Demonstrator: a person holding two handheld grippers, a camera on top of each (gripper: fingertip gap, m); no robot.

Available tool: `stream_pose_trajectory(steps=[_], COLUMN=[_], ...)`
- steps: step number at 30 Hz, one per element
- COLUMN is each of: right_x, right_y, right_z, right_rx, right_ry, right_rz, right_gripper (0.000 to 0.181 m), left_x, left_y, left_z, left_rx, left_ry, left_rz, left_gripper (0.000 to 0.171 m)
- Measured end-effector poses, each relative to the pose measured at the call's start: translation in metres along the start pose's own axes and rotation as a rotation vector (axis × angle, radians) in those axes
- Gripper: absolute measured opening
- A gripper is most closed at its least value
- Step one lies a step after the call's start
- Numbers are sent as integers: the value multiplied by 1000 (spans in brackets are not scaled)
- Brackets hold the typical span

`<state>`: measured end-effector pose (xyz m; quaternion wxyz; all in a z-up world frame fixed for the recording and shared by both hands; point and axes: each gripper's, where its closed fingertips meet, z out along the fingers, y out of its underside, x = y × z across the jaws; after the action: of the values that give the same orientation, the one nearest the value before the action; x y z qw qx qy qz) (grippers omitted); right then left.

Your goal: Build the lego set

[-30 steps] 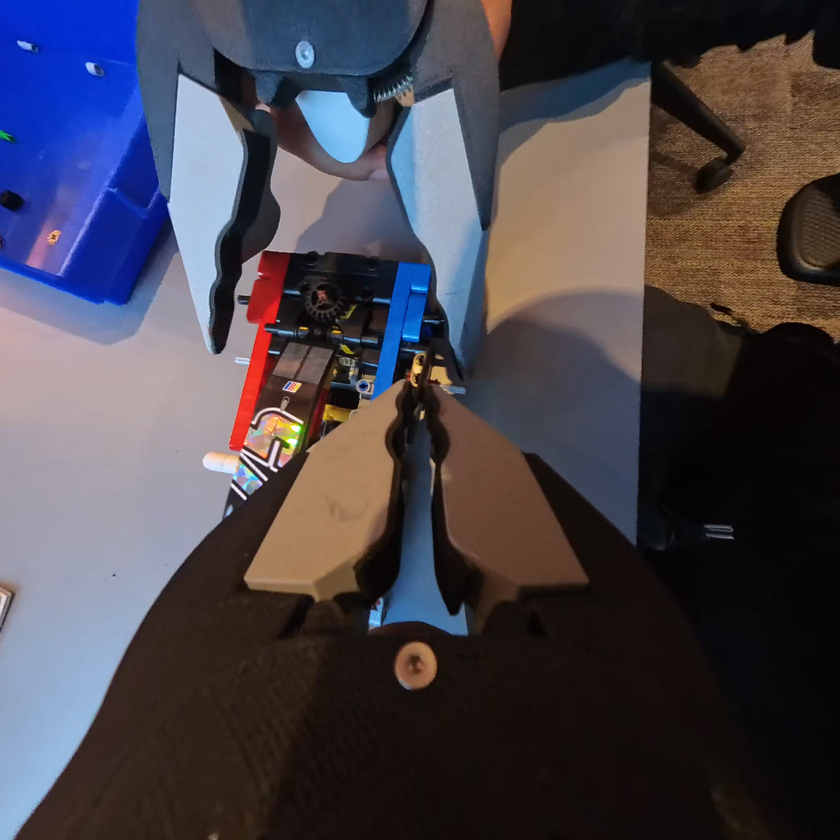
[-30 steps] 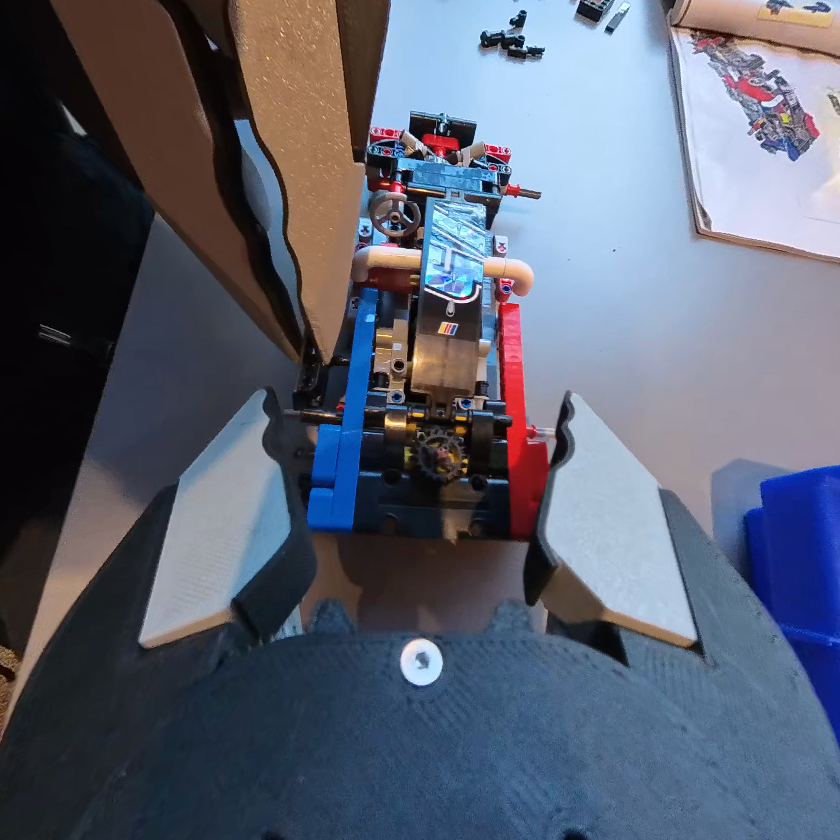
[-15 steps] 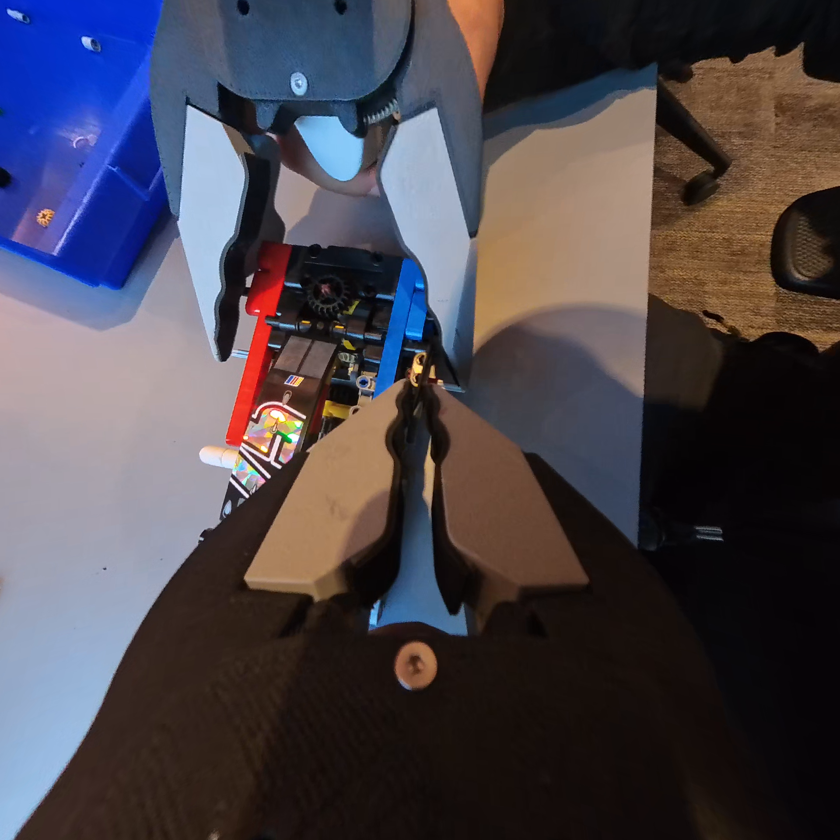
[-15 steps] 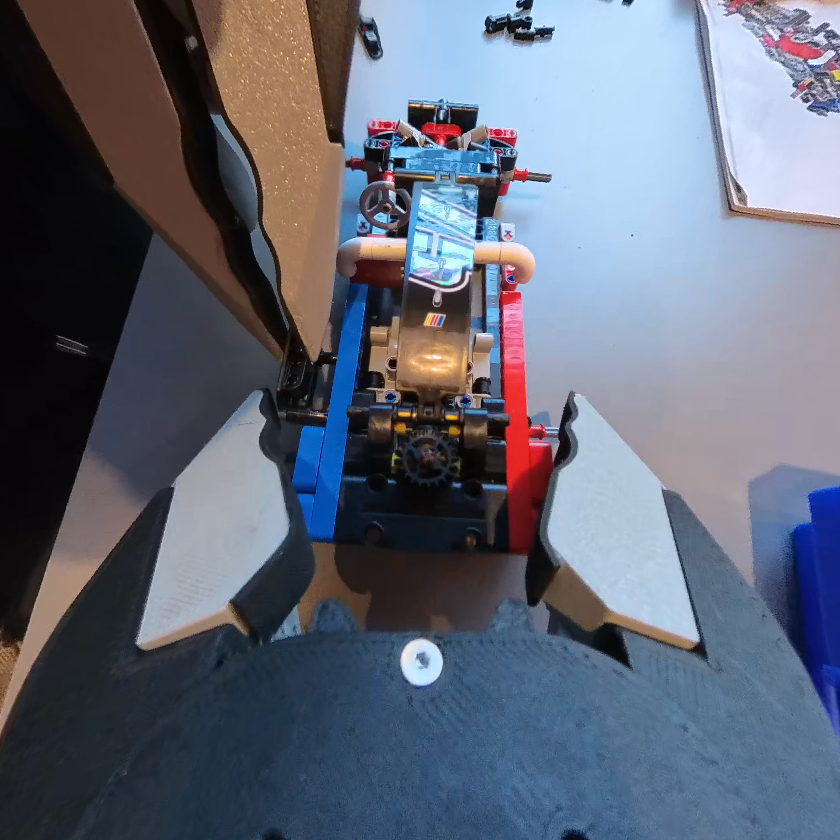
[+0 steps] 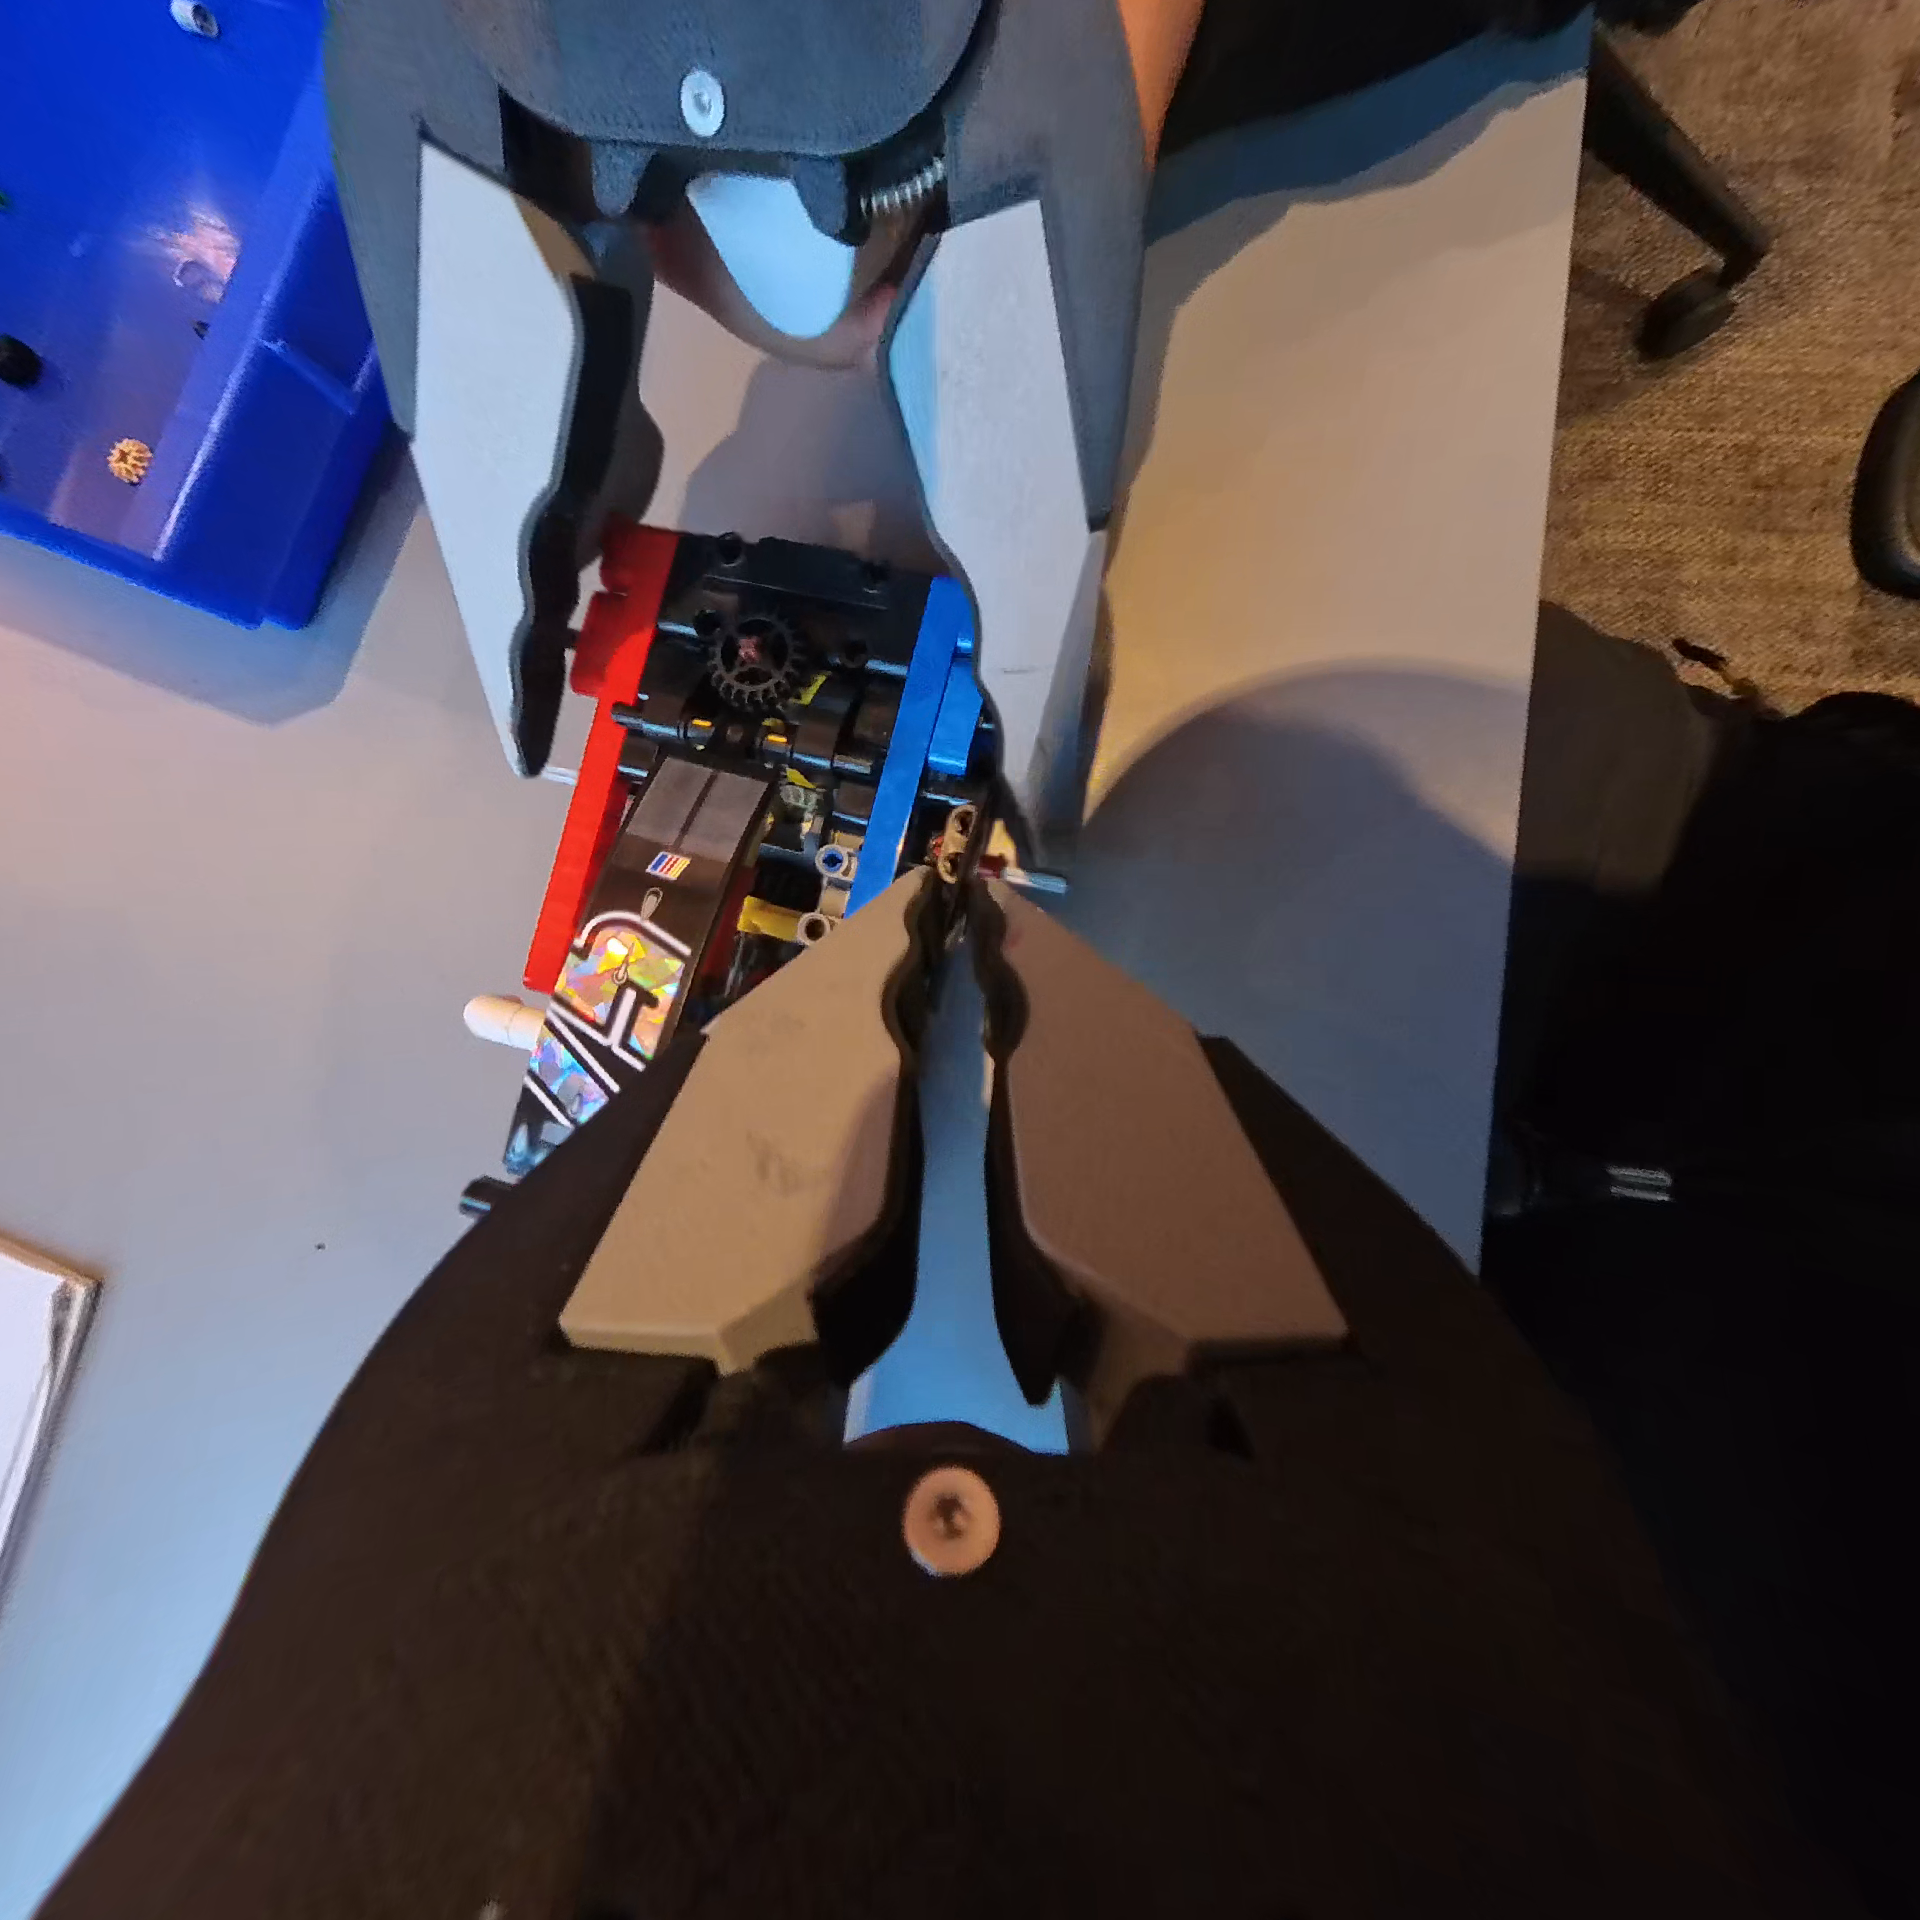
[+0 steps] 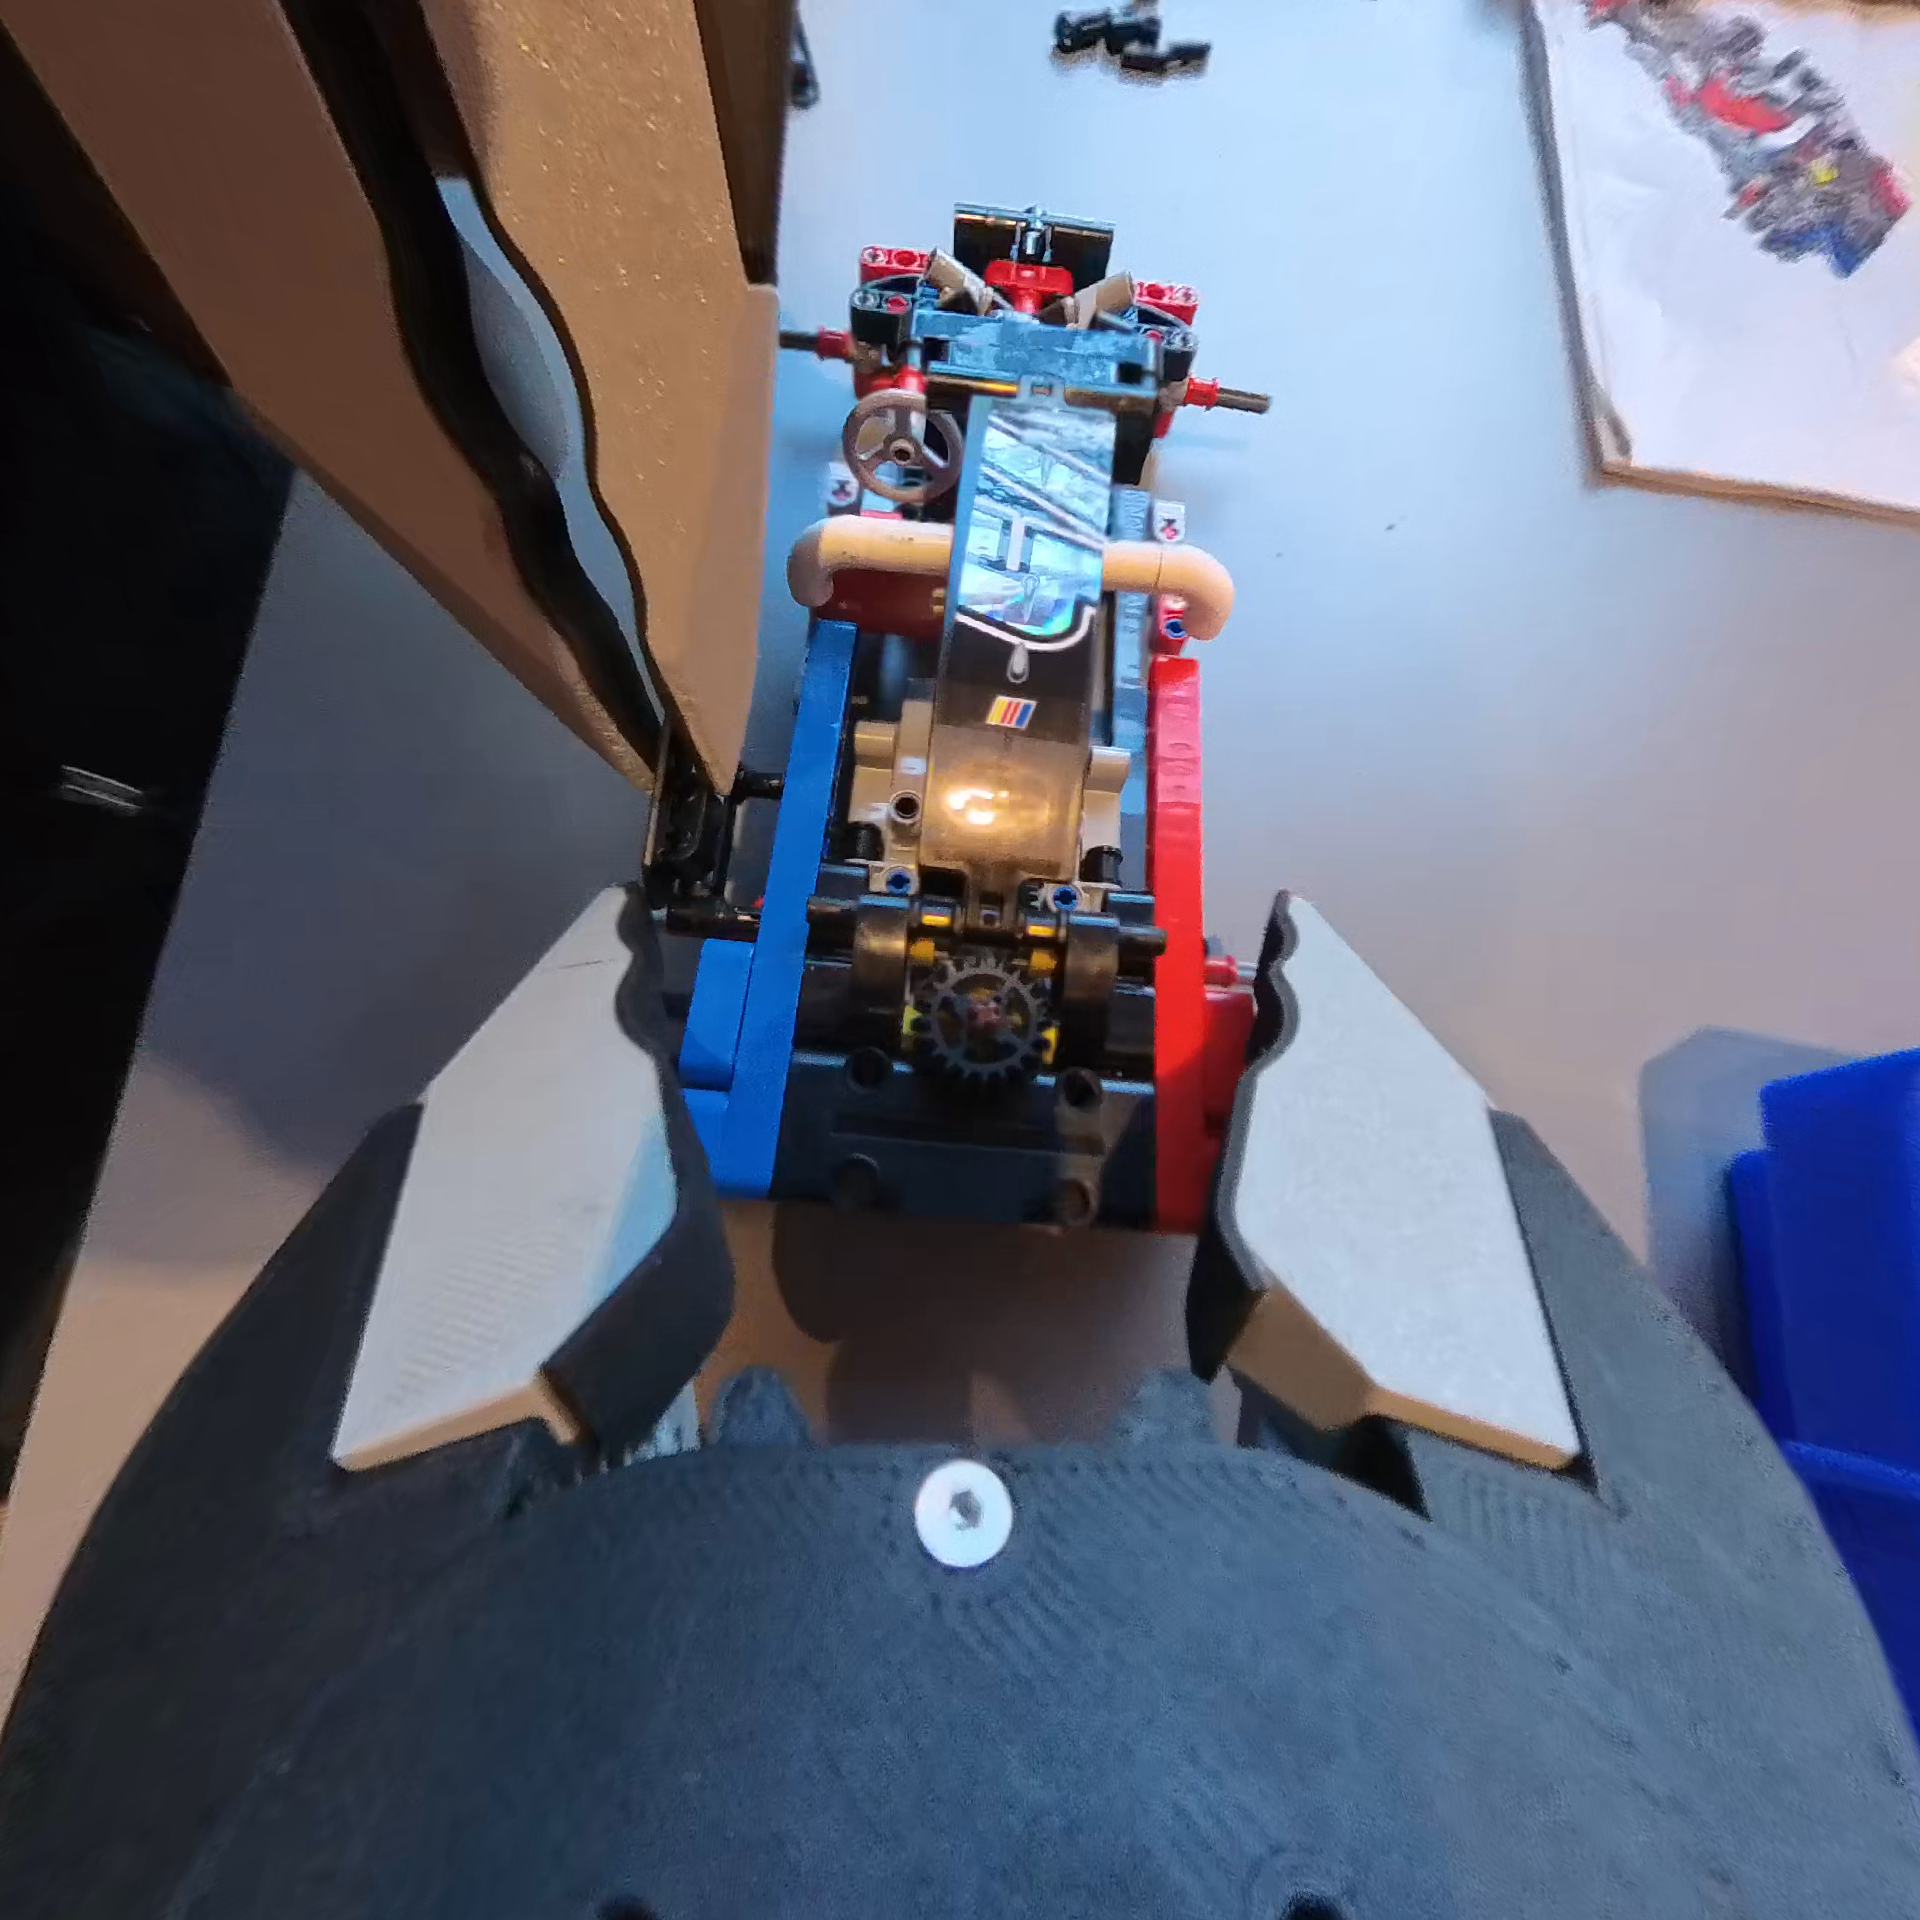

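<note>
The lego car lies on the grey table, with a red side beam, a blue side beam and a black gear at its rear; it also shows in the right wrist view. My right gripper has its jaws spread wide around the car's rear, pads touching the blue and red sides; it shows from the front in the left wrist view. My left gripper is shut on a small black piece. It holds the piece against the blue beam.
A blue parts bin stands beside the car's red side and shows again. The instruction booklet and loose black pieces lie beyond the car's front. The table edge runs close to the blue side, with carpet and a chair foot past it.
Both grippers have only shifted slightly. The left stays shut on the black piece at the blue beam and the right stays around the car's rear.
</note>
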<state>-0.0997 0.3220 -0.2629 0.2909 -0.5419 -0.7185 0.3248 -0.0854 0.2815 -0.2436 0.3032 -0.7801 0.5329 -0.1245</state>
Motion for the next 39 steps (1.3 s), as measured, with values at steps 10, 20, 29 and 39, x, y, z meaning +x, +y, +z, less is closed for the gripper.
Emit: stream_pose_trajectory(steps=[10, 20, 29, 39], right_x=[-3, -5, 0, 2], right_y=[-3, -1, -3, -3], right_z=[-7, -3, -1, 0], right_rx=[-114, -171, -121, -88], right_ry=[-36, -6, 13, 27], right_rz=[18, -21, -2, -35], right_gripper=[96, 101, 95, 94], left_x=[-1, -2, -5, -6], left_y=[2, 0, -1, -1], left_z=[1, 1, 1, 2], left_rx=[-27, 8, 37, 78], left_ry=[30, 68, 56, 12], left_rz=[29, -16, -38, -29], left_gripper=[1, 1, 1, 1])
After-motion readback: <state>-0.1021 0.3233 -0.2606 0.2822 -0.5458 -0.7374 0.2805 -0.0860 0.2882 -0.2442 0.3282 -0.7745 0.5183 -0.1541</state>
